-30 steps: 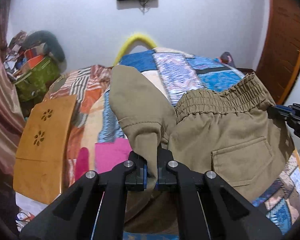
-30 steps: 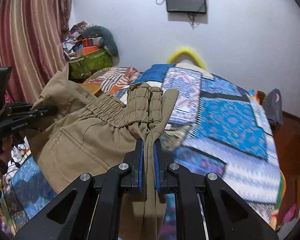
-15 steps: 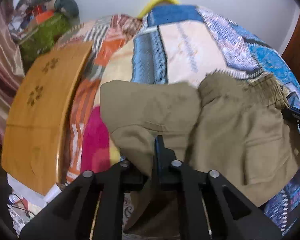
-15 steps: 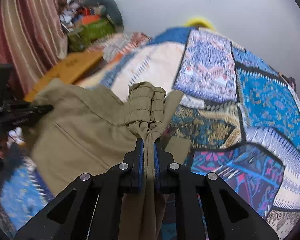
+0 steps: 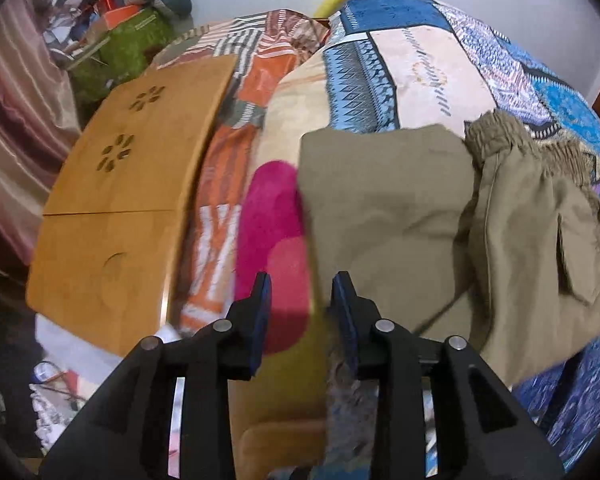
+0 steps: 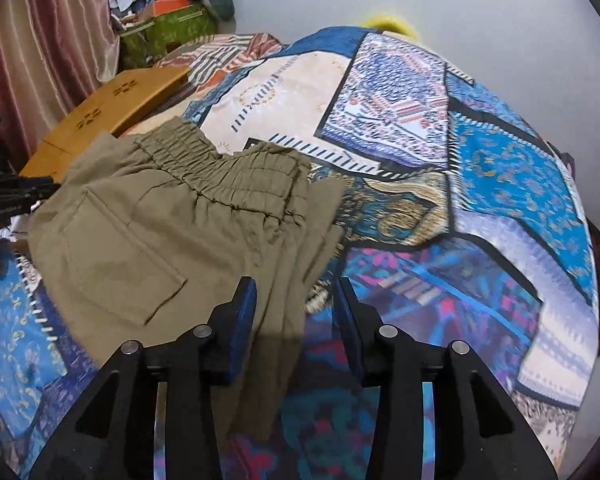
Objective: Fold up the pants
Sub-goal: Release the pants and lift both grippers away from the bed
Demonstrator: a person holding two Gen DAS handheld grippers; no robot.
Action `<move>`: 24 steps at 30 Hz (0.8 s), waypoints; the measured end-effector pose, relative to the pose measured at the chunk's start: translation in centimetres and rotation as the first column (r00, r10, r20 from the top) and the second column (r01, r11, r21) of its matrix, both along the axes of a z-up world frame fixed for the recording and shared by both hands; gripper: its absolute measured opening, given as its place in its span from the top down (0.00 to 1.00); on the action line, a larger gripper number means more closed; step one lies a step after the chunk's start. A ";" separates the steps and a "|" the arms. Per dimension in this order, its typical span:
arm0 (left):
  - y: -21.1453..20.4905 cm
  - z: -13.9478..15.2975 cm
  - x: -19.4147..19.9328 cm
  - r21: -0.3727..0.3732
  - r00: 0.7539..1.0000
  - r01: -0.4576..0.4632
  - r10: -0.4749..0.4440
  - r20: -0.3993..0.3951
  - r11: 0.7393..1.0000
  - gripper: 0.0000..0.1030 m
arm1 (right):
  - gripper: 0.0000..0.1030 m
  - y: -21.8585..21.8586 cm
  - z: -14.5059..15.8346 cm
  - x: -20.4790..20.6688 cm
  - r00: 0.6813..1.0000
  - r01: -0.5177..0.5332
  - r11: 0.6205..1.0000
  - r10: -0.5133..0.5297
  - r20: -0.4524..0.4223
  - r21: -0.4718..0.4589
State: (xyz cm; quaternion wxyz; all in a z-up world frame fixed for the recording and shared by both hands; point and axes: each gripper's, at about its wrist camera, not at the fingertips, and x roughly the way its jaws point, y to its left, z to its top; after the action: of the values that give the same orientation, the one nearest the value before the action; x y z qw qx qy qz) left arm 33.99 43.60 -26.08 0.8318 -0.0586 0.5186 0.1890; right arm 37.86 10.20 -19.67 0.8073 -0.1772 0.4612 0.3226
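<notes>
Two grippers are over a bed, and both have their fingers spread wide with nothing pinched between them. The left gripper (image 5: pixel 302 296) hangs by the left edge of the pants (image 5: pixel 384 216), over a pink patch (image 5: pixel 272 216) on the blanket (image 5: pixel 420 64). Its right finger (image 5: pixel 346 312) is just at the edge of the cloth, but it is too blurry to tell if it touches. The right gripper (image 6: pixel 296 300) hangs over the right edge of the pants (image 6: pixel 148 236), where the cloth lies in a few long folds. The tan pants lie on the bed, on top of the blue patterned blanket (image 6: pixel 500 168). The stretchy waistband (image 6: pixel 220 172) is bunched up and points to the far side of the bed. A back pocket (image 6: pixel 120 264) faces up. In the left view, a flat folded part of the pants lies next to the bunched waistband (image 5: pixel 512 140). A wooden board (image 5: pixel 132 192) with flower-shaped holes sits to the left of the bed. A green bag (image 5: pixel 136 44) sits by the wall behind it, next to a striped curtain (image 6: pixel 48 40). The left gripper also shows at the far left edge of the right view (image 6: pixel 8 196).
</notes>
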 end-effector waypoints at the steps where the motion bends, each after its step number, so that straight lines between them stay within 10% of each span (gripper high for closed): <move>1: -0.2 0.2 -0.4 0.012 1.000 0.004 -0.004 -0.010 1.000 0.67 | 0.64 -0.6 0.9 -0.5 1.000 0.008 1.000 -0.008 0.007 0.010; 11: -5.4 11.1 -7.3 0.037 0.984 0.023 -0.029 0.178 0.999 0.67 | 0.64 -4.9 12.0 -7.8 0.985 -0.030 0.984 0.000 0.171 0.176; 24: -20.6 28.6 -21.9 0.155 0.800 0.090 -0.164 0.577 0.984 0.67 | 0.64 -10.3 23.9 -20.0 0.927 -0.156 0.878 -0.029 0.375 0.453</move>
State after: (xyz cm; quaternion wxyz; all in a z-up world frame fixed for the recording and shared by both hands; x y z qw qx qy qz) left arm 12.07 22.95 2.50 0.9640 -0.0292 0.2265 0.1360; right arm 17.90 -0.13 4.24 0.8870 -0.0469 0.2010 0.4131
